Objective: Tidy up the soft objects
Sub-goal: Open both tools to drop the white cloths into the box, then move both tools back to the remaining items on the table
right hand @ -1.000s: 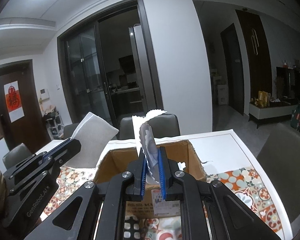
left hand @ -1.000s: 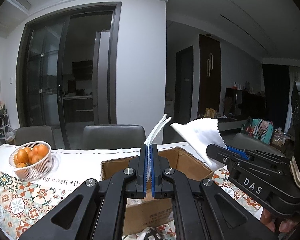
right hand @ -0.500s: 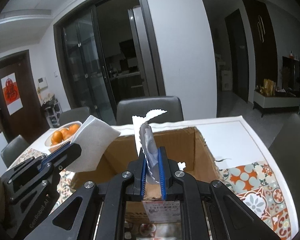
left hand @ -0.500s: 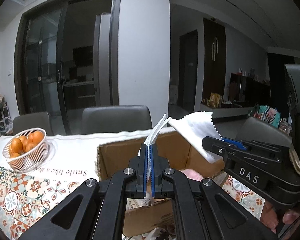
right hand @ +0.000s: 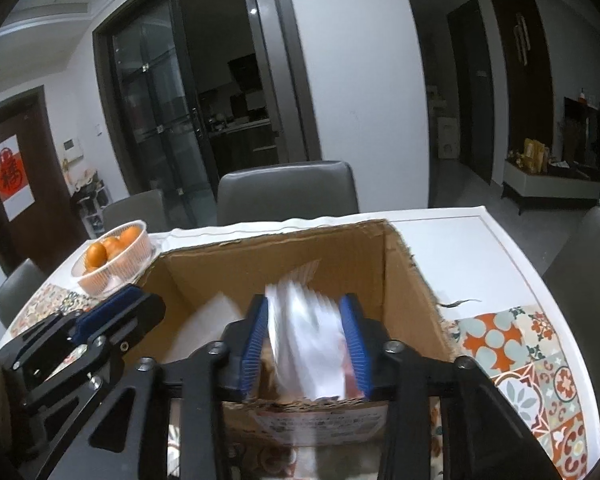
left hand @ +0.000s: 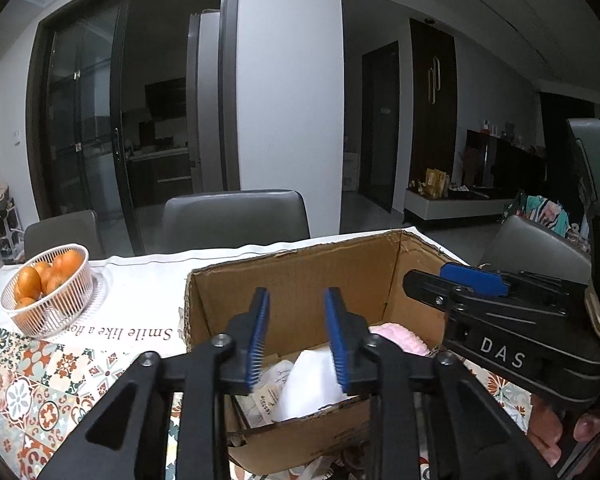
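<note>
The white packet showed blurred at lower centre of the right wrist view, loose between your right gripper jaws as they opened, directly over the cardboard box. Your left gripper was opening too, empty, above the box's white and pink contents.

Both grippers point forward and somewhat downward, side by side. The left gripper has its jaws opening, the blue-padded fingers apart with nothing pressed between them. The right gripper is likewise opening, its fingers spread and touching nothing firmly. A person's hand shows at the lower right of the left wrist view, wrapped around the right gripper's body.
</note>
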`<state>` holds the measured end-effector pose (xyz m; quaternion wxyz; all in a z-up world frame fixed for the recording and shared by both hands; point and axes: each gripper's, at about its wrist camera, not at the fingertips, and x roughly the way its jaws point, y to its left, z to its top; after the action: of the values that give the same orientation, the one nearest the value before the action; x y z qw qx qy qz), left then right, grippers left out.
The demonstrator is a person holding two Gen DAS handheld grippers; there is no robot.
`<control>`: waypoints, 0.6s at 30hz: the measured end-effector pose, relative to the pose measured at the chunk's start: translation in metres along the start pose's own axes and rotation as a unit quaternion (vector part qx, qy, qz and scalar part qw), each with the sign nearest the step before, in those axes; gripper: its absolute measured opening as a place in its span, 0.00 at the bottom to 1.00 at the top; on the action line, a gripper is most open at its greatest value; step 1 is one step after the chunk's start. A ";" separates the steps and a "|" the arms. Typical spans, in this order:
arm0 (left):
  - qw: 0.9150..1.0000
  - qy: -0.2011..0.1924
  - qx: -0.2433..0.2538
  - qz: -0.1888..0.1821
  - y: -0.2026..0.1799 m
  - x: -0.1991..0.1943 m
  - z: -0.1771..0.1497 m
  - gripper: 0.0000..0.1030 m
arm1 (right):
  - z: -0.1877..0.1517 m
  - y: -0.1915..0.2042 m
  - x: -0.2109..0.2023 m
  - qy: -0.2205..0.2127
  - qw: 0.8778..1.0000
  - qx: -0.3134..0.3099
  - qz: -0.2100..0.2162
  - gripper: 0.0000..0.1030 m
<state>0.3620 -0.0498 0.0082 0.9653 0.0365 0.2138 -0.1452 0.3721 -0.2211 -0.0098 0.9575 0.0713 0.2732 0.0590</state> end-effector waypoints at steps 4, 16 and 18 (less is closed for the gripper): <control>1.000 -0.007 0.005 0.016 -0.002 -0.010 0.000 0.31 | -0.001 -0.001 -0.007 -0.002 1.000 0.001 -0.005 0.39; 0.999 -0.021 0.008 0.025 -0.011 -0.060 0.008 0.32 | 0.000 0.001 -0.060 -0.033 0.999 -0.003 -0.012 0.39; 0.999 -0.022 0.007 0.025 -0.013 -0.069 0.009 0.32 | 0.001 0.004 -0.072 -0.038 0.999 -0.003 -0.012 0.39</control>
<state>0.3017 -0.0456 0.0452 0.9729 0.0451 0.1903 -0.1230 0.3113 -0.2285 0.0283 0.9682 0.0669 0.2368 0.0453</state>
